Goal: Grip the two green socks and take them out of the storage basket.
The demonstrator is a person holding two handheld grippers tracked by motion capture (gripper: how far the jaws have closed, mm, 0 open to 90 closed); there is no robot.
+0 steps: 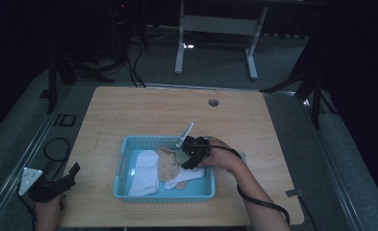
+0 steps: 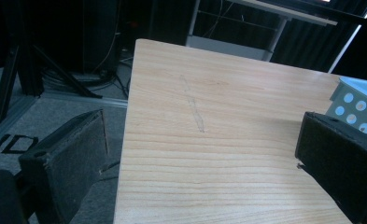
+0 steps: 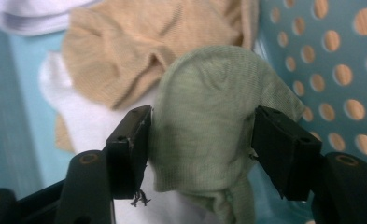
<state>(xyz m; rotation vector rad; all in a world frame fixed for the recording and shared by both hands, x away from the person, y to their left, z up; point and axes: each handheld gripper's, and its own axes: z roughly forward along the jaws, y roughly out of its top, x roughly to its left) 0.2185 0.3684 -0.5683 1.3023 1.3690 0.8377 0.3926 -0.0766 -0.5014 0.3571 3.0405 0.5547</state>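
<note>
looks about midway: right gripper point(image 3: 201, 135) pinches a green sock point(image 3: 209, 126) inside the blue basket point(image 1: 124, 149) with white point(image 1: 145, 173) and tan socks point(image 1: 170, 161), left gripper point(image 2: 200, 163) spread, idle.

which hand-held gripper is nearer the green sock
Right. The right hand-held gripper has the green sock between its jaws in the basket; the left hand-held gripper sits off the table's left edge.
</note>
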